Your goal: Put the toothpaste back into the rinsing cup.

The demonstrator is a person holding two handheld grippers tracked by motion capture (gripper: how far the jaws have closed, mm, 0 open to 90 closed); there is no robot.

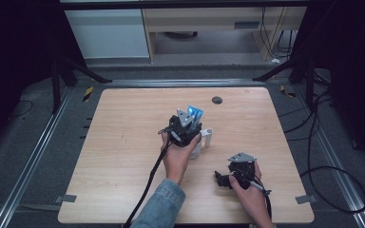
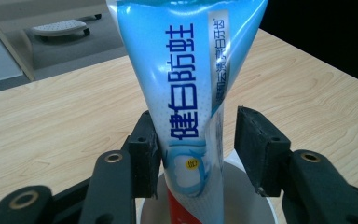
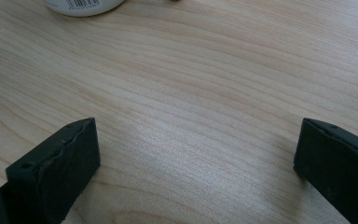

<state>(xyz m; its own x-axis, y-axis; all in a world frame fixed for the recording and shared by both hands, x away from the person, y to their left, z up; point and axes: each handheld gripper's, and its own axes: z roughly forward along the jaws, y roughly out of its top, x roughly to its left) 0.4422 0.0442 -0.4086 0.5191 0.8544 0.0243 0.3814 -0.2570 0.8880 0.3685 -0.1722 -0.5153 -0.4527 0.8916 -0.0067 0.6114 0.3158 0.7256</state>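
The blue toothpaste tube (image 2: 193,107) stands upright in a white cup (image 2: 256,198) on the desk (image 2: 51,126). The left gripper (image 2: 200,144) has its jaws around the tube. One jaw touches it and the other stands a little apart. The right gripper (image 3: 196,158) is near the cup, low over bare desk, jaws wide apart.

A pale wood-grain desk (image 1: 123,156) stands on grey carpet, with a small dark round hole (image 1: 217,99) near its far edge. A grey tab of tape (image 1: 65,198) sits at the front left corner and another (image 1: 305,199) at the front right. A metal floor rail (image 1: 33,152) runs along the left side. Black cables (image 1: 328,175) loop on the floor to the right. Beyond the desk are a white cabinet (image 1: 107,33) and a light wooden unit (image 1: 209,21) beside it.
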